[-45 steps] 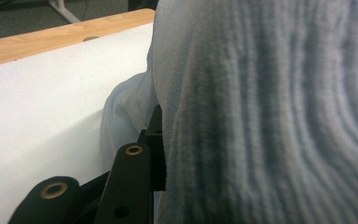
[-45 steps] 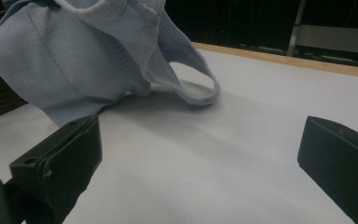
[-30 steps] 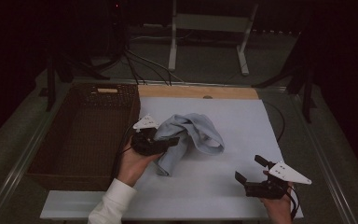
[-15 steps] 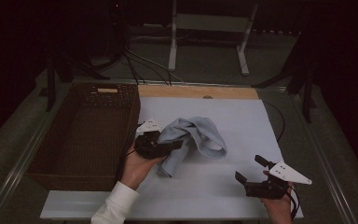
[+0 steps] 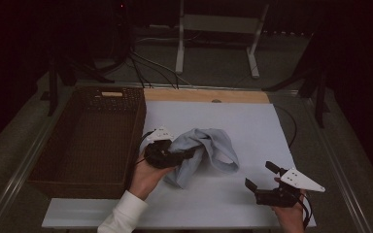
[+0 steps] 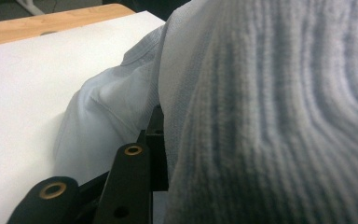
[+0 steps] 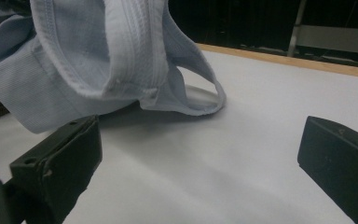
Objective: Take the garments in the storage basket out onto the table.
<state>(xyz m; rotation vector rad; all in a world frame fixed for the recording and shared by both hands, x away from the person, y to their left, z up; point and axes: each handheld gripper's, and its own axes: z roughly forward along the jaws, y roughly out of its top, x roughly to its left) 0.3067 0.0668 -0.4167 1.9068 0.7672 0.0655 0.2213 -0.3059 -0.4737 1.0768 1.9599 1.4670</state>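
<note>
Left gripper (image 5: 187, 154) clenched on a fold of the pale blue shirt (image 5: 209, 145), shirt bunched on the white table sheet (image 5: 252, 126) just beside the wicker basket (image 5: 92, 141) — right gripper (image 5: 263, 175) released, jaws wide apart, resting near the front edge, well apart from the shirt

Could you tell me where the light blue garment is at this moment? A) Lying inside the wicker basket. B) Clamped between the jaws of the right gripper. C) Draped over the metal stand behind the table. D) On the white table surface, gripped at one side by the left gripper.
D: the garment lies bunched on the white table with the left gripper shut on its edge, beside the basket; the right gripper stands open and apart from it.
</note>
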